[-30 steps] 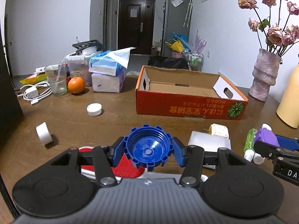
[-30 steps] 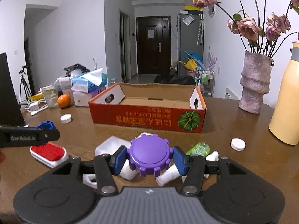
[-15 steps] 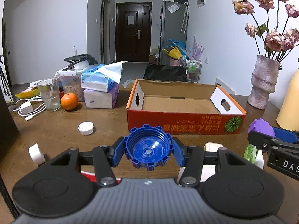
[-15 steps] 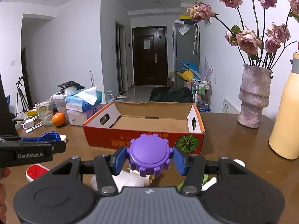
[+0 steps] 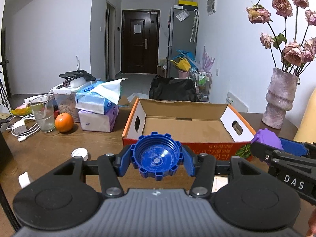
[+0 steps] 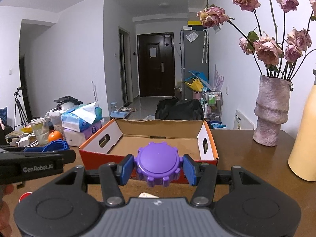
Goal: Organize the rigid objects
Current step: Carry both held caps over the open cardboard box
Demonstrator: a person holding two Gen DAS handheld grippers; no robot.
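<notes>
both claws lifted off worktop, now up at near wall of cardboard box [image 5: 183, 126] | left claw [image 5: 157, 159] clamps blue cap [image 5: 157, 157] | right claw [image 6: 157, 166] clamps purple cap [image 6: 157, 163] | judgement: drop-in next

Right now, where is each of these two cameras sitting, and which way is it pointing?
Left wrist: rides the left hand-held gripper, looking along its fingers past the blue cap to the cardboard box; the right gripper shows at right.
Right wrist: rides the right hand-held gripper, facing the same box past the purple cap; the left gripper and fingertips show at left.
Shared: box, orange, vase.
</notes>
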